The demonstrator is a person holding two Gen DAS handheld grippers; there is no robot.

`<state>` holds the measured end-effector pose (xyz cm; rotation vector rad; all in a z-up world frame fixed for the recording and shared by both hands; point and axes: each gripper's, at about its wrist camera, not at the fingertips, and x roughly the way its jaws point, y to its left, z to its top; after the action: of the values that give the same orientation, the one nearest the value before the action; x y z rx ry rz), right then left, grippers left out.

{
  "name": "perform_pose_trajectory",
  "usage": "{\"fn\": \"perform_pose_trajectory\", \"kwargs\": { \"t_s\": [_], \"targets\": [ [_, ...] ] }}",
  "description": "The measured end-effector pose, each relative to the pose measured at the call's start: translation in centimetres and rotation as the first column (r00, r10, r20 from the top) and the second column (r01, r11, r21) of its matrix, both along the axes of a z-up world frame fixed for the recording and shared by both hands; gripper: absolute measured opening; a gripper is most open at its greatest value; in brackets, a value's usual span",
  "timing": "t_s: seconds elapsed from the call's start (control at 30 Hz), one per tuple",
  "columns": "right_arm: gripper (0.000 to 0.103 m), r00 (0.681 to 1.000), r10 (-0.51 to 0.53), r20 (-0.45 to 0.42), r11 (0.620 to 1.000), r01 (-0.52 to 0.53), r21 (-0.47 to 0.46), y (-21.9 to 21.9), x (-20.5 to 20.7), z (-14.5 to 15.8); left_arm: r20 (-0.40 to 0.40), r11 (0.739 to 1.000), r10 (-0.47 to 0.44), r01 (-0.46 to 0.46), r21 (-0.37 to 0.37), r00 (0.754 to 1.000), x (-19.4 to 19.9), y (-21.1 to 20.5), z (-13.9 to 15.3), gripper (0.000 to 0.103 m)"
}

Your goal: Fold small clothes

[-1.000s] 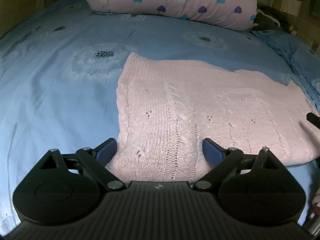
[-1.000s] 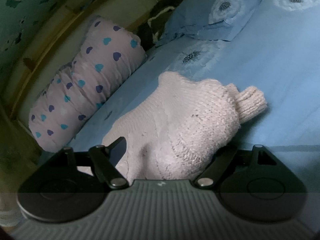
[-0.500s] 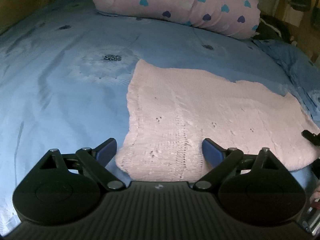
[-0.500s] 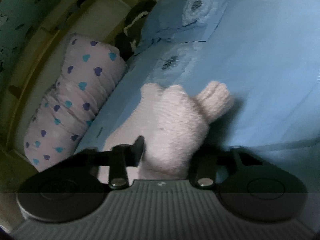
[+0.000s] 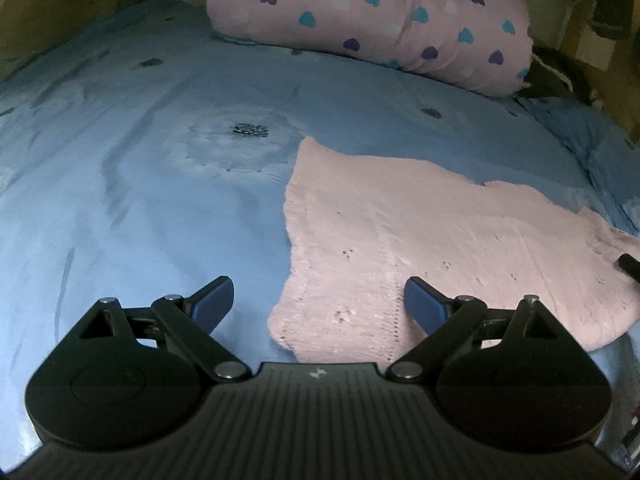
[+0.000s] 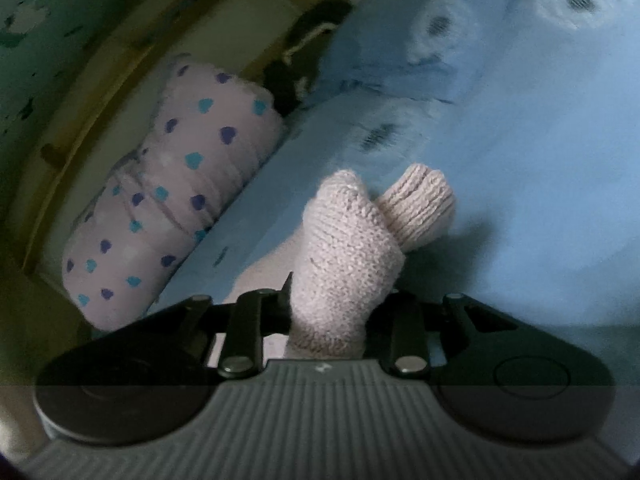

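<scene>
A small pale pink knitted sweater (image 5: 420, 232) lies flat on the blue bedsheet (image 5: 140, 200). My left gripper (image 5: 319, 300) is open and empty, hovering over the sweater's near left corner. My right gripper (image 6: 332, 312) is shut on a bunched part of the sweater (image 6: 344, 256) and holds it lifted off the bed, with a ribbed cuff (image 6: 420, 204) sticking up beyond it. The right gripper's tip (image 5: 628, 262) shows at the right edge of the left wrist view, at the sweater's far side.
A pink pillow with blue and purple hearts (image 5: 380, 20) lies at the head of the bed, also in the right wrist view (image 6: 172, 216). A blue flower-print pillow (image 6: 420, 40) and dark clothes (image 6: 304, 56) lie beyond it. A wooden headboard (image 6: 100, 80) stands behind.
My right gripper has closed on the sweater's bunched edge and lifted it. My left gripper has drawn back and to the left, so the sweater sits more to the right.
</scene>
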<state>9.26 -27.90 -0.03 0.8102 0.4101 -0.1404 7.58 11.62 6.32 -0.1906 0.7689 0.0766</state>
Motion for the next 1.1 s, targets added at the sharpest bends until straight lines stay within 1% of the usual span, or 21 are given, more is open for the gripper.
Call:
{"fn": "perform_pose_trajectory", "kwargs": {
  "t_s": [0.13,0.3,0.37,0.43,0.5,0.57,0.63,0.7,0.8,0.87,0.93,1.0,1.1],
  "targets": [
    [0.030,0.998,0.056,0.024,0.997,-0.055,-0.063,1.1,0.4,1.8,0.000,0.999,0.031,-0.031,-0.037,1.000,-0.1,1.0,0.4,0.095],
    [0.029,0.993,0.117,0.034,0.985,-0.112,-0.133,2.9,1.2,3.7,0.003,0.998,0.053,-0.053,-0.037,0.999,-0.1,1.7,0.7,0.095],
    [0.029,0.989,0.142,0.038,0.977,-0.134,-0.165,3.9,1.6,4.5,0.012,0.999,0.053,-0.053,-0.003,0.998,-0.1,1.7,0.8,0.095],
    [0.029,0.985,0.168,0.042,0.968,-0.157,-0.198,4.9,2.0,5.3,0.021,0.997,0.047,-0.048,0.059,0.999,-0.2,1.3,1.1,0.095],
    [0.029,0.979,0.199,0.047,0.953,-0.182,-0.244,6.4,2.3,6.3,0.034,0.995,0.040,-0.043,0.088,0.999,-0.2,1.2,1.4,0.095],
    [0.029,0.970,0.237,0.053,0.931,-0.212,-0.296,8.2,2.4,7.0,0.038,0.995,0.028,-0.032,0.096,0.999,-0.2,1.1,1.5,0.095],
    [0.029,0.956,0.289,0.050,0.903,-0.255,-0.345,10.1,2.5,7.6,0.030,0.994,0.032,-0.035,0.099,0.999,-0.1,1.2,1.4,0.095],
    [0.029,0.937,0.346,0.041,0.868,-0.303,-0.394,12.3,2.6,8.0,0.023,0.992,0.047,-0.050,0.112,0.999,-0.1,1.5,1.2,0.095],
    [0.029,0.899,0.439,-0.001,0.811,-0.397,-0.431,15.2,3.1,7.6,0.012,0.987,0.080,-0.081,0.140,0.997,0.0,2.1,0.9,0.095],
    [0.029,0.872,0.485,-0.058,0.776,-0.461,-0.431,16.8,3.8,6.6,-0.001,0.984,0.105,-0.104,0.145,0.994,0.0,2.8,0.6,0.095],
    [0.029,0.849,0.512,-0.128,0.748,-0.514,-0.420,18.1,4.5,4.9,-0.012,0.984,0.120,-0.117,0.135,0.993,0.1,3.5,0.4,0.095],
    [0.029,0.836,0.522,-0.171,0.738,-0.543,-0.401,18.6,4.7,3.2,-0.022,0.984,0.132,-0.128,0.124,0.991,0.0,4.2,0.2,0.095],
    [0.029,0.837,0.527,-0.148,0.741,-0.538,-0.402,18.6,4.4,2.7,-0.029,0.982,0.153,-0.149,0.115,0.988,0.0,4.9,0.0,0.095]
  ]
}}
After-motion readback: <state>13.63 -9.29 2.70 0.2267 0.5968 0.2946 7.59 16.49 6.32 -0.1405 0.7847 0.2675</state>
